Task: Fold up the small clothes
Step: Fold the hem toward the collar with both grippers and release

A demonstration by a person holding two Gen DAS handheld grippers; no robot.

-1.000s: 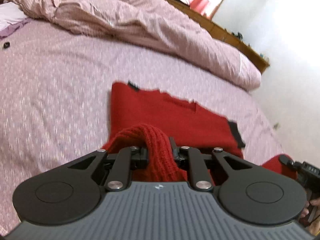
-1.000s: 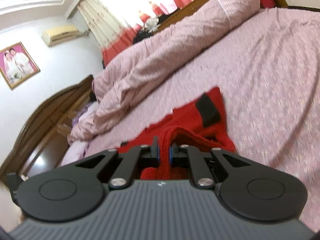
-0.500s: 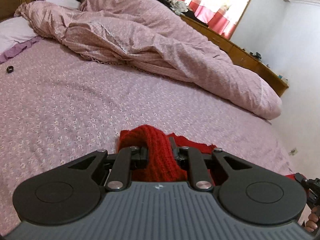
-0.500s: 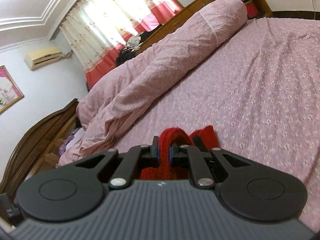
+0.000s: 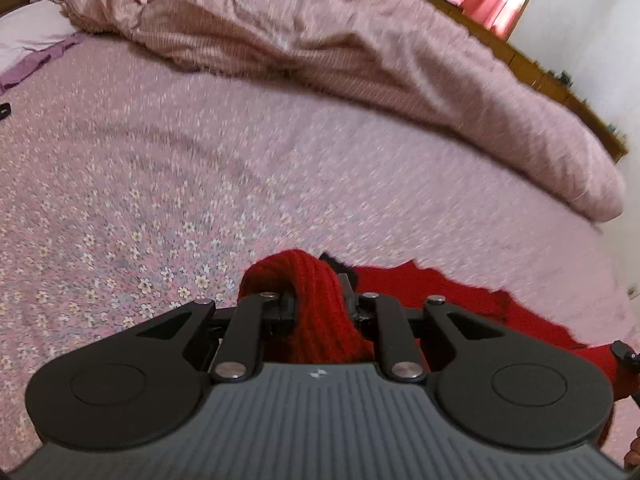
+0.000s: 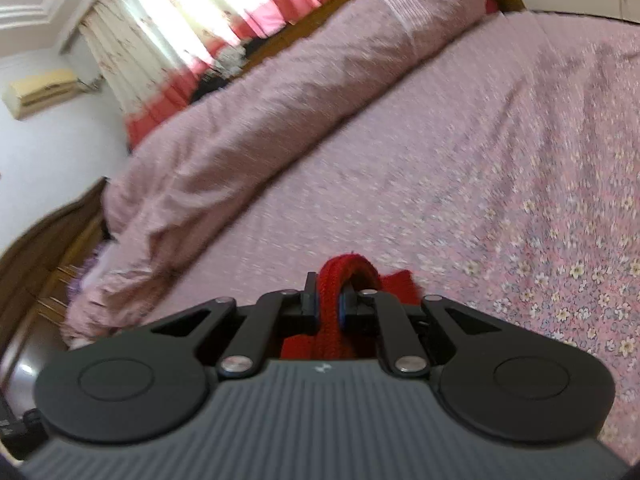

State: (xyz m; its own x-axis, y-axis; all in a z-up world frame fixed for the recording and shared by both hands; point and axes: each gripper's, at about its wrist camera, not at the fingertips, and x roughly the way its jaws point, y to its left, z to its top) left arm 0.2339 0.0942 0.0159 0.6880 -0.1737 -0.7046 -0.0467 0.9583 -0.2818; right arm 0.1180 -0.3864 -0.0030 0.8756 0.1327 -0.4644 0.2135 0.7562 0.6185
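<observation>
- Left gripper: jaws clamped on a thick bunch of ribbed hem of the red knit sweater. The grip is unchanged from a second ago.
- Right gripper: jaws pinched nearly together on a thinner fold of the same red knit; blue pads sit against the yarn on both sides. This grip is also the same as before.
- Change, left wrist view: a second ago the sweater body lay spread ahead of the fingers, black trim patches showing. Now only a strip of red trails to the right of the gripper, and the floral bedsheet fills the area ahead.
- Change, right wrist view: the red panel with its black patch that lay in front has gone from sight. Only the held loop and a small red tab beside it remain visible.
- Both views are motion-blurred, so the hands are travelling, not settling.
- Reading: the held edge has been carried over the sweater body toward its far end, i.e. a fold in half is being laid.
- Sweater location: on the bedsheet, near side of the bed, well short of the rumpled pink duvet. Its lower layer is mostly hidden under the grippers.
- Judgement: fold nearly laid, not yet released. Edge alignment cannot be checked from these views.
</observation>
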